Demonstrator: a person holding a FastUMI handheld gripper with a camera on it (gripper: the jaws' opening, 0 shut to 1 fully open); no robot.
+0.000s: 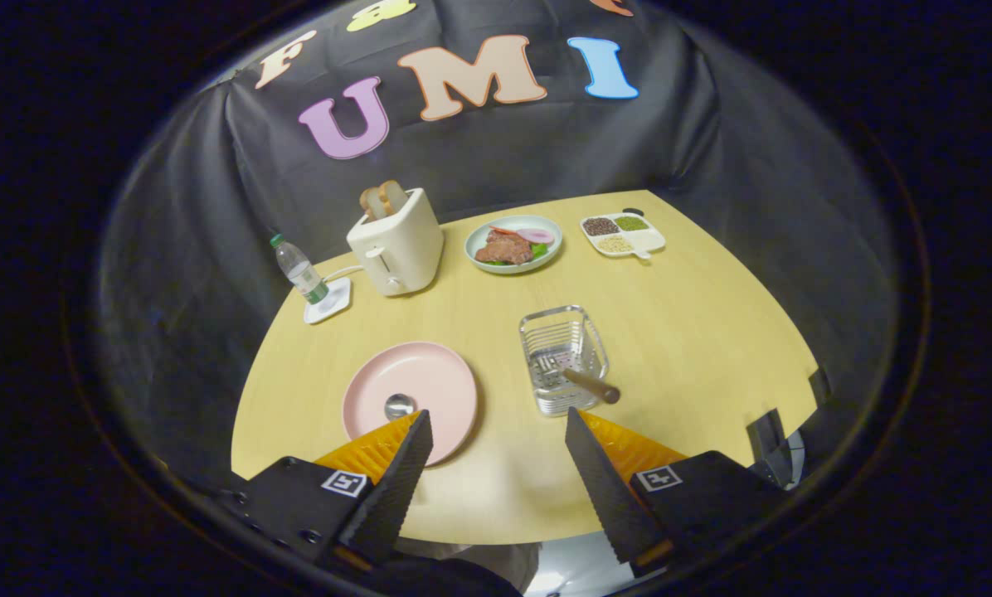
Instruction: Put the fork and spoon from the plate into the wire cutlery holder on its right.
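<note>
Fingers (496, 431) apart, empty; spoon (398, 406) on plate (430, 381); fork (589, 385) in holder (562, 348)

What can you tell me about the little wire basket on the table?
The wire cutlery holder is a small, shiny, boxy metal basket, standing upright on the wooden table, right of the pink plate and apart from it. One utensil with a brown wooden handle leans inside, its handle poking over the near rim. The open hand-held gripper is just short of it, touching nothing.

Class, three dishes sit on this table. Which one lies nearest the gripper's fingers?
The pink plate, just ahead of the open gripper, holding a spoon. The green plate and divided tray sit far beyond.
</note>
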